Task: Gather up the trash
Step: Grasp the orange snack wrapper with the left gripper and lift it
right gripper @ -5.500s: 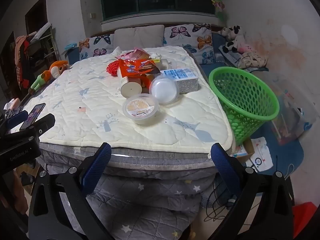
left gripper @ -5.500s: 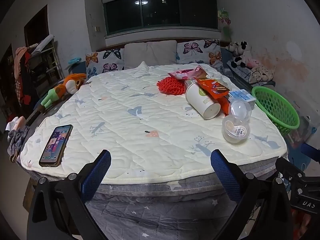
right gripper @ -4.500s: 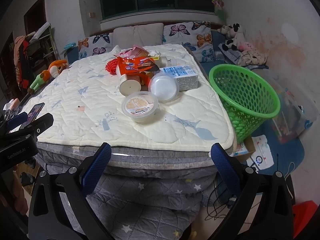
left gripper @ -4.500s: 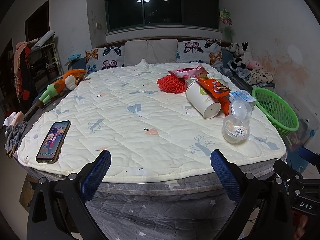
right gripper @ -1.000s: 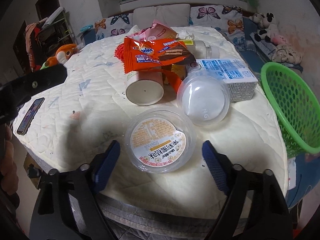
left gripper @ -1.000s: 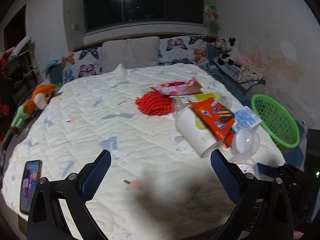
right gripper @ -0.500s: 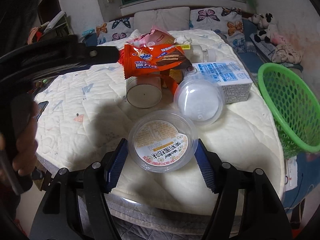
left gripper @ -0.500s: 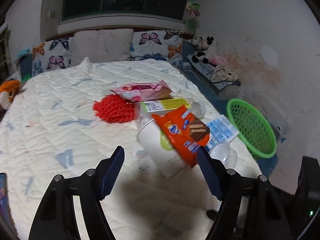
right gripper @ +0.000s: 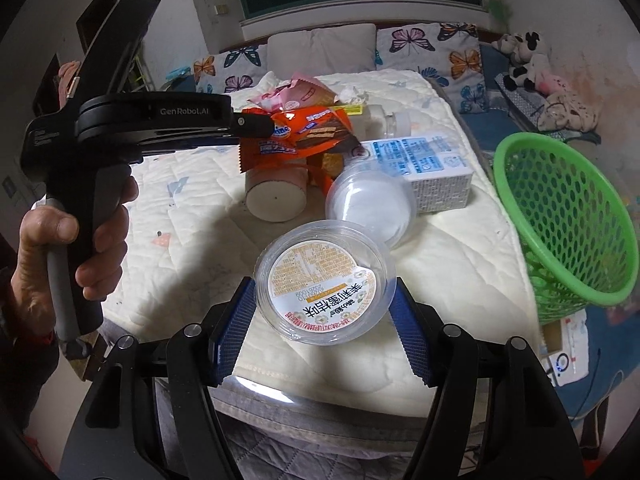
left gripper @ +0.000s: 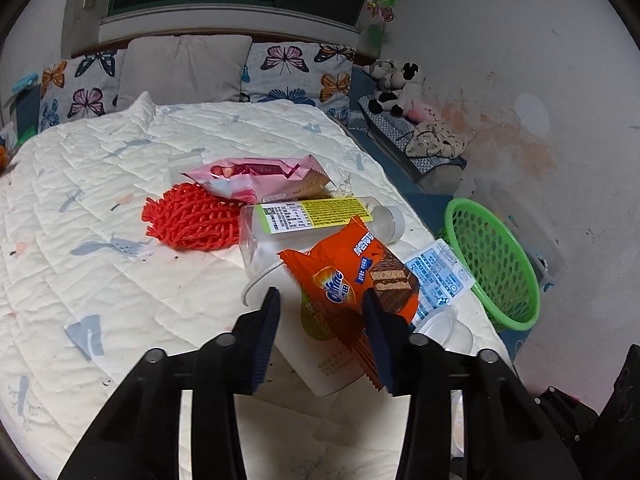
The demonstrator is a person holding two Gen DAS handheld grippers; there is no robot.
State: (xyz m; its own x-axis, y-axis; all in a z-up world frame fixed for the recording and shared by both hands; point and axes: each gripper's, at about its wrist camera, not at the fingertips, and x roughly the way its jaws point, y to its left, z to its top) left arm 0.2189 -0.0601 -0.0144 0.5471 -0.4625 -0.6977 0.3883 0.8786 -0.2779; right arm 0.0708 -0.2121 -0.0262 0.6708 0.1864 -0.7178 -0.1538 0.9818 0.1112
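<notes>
Trash lies piled on the bed's right side. My left gripper is open, its jaws either side of an orange snack wrapper lying on a white paper cup. Behind them lie a clear bottle, a pink wrapper and a red foam net. My right gripper has closed in on a round clear plastic tub, its pads touching both sides. The left gripper shows in the right wrist view beside the orange wrapper.
A green mesh basket stands on the floor right of the bed; it also shows in the left wrist view. A clear dome lid and a blue-white carton lie behind the tub. Pillows and plush toys sit at the back.
Both grippers have moved forward over the bed and narrowed. The left now straddles the orange wrapper. The right has closed around the round tub.
</notes>
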